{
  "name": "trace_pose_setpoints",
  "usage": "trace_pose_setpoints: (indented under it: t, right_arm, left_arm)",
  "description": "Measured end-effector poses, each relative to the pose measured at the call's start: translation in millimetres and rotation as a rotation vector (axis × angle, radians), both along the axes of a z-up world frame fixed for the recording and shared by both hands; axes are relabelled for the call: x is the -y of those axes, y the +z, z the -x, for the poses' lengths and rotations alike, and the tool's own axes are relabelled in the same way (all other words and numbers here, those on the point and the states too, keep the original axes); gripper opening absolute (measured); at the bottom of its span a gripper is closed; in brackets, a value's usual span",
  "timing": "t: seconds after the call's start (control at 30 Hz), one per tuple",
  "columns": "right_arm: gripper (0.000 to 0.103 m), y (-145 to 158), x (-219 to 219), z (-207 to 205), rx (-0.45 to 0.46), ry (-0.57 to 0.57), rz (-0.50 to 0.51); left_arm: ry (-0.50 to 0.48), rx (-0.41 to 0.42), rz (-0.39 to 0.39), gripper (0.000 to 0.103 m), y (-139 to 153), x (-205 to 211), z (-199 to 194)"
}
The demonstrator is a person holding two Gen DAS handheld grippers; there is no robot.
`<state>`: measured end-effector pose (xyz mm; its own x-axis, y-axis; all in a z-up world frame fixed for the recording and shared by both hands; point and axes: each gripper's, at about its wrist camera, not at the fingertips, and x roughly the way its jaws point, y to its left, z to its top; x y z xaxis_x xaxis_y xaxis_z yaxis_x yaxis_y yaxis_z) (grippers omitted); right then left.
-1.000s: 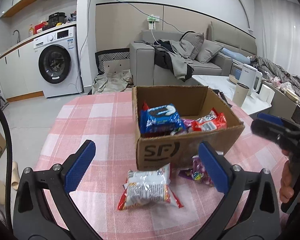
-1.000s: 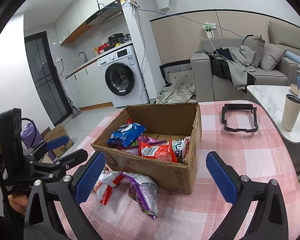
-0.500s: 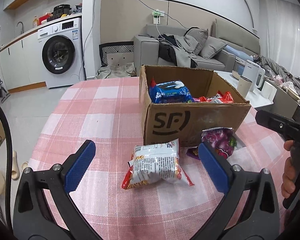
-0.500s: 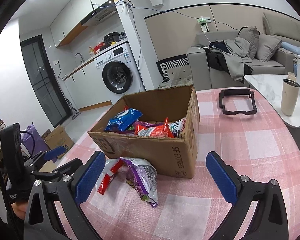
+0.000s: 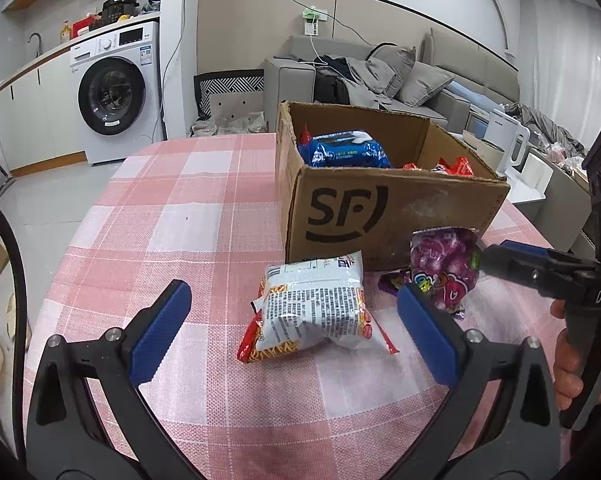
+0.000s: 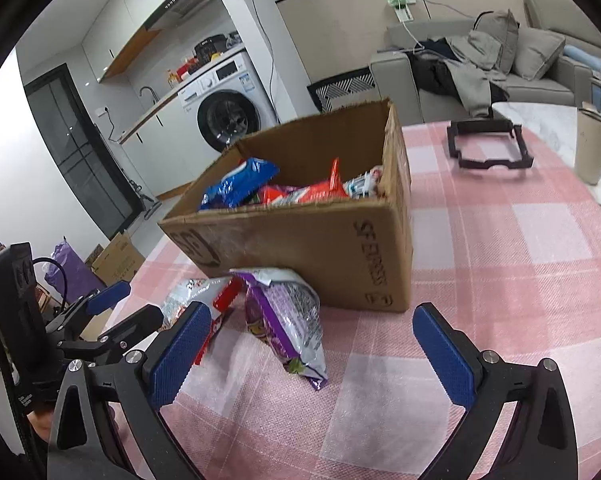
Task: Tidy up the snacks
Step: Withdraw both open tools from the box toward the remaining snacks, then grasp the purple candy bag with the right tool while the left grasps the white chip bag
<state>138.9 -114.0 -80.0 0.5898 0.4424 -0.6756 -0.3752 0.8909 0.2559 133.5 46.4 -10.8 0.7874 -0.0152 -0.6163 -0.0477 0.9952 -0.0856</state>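
Observation:
A cardboard box [image 5: 380, 216] marked SF stands on the pink checked tablecloth and holds a blue snack pack [image 5: 342, 154] and red packs [image 6: 304, 194]. In front of it lie a white and red snack bag [image 5: 312, 312] and a purple candy bag [image 5: 444, 268]; both show in the right wrist view too, the white one [image 6: 192, 294] and the purple one [image 6: 288, 320]. My left gripper [image 5: 292, 332] is open, low over the table, with the white bag between its fingers' line. My right gripper [image 6: 312, 350] is open just before the purple bag.
A black plastic frame [image 6: 488, 146] lies on the table behind the box. A beige cup [image 6: 592, 150] stands on a white side table at the right. A washing machine [image 5: 116, 96] and a grey sofa [image 5: 380, 76] are beyond the table.
Both grippers have dropped lower and come closer to the two bags in front of the box. The jaws stay open.

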Motion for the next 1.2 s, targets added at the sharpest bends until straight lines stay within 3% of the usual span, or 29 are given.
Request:
trace_pose_setpoints:
  t: [0.27, 0.6, 0.9, 1.2]
  right_arm:
    - [0.103, -19.2, -24.7, -5.6, -0.041, 0.013, 0.07]
    - [0.102, -34.4, -34.5, -23.0, -0.113, -0.024, 0.044]
    - [0.079, -37.8, -40.3, -29.7, -0.115, -0.015, 0.039]
    - [0.064, -36.2, -38.3, -26.5, -0.105, -0.006, 0.032]
  left_arm:
    - [0.004, -0.01, -0.001, 0.103, -6.6, -2.1, -3.4]
    - [0.01, -0.018, 0.001, 0.103, -13.1, -4.7, -5.9]
    - [0.004, -0.03, 0.001, 0.103, -19.0, -6.5, -9.2]
    - [-0.01, -0.051, 0.004, 0.103, -22.4, -3.6, -12.0]
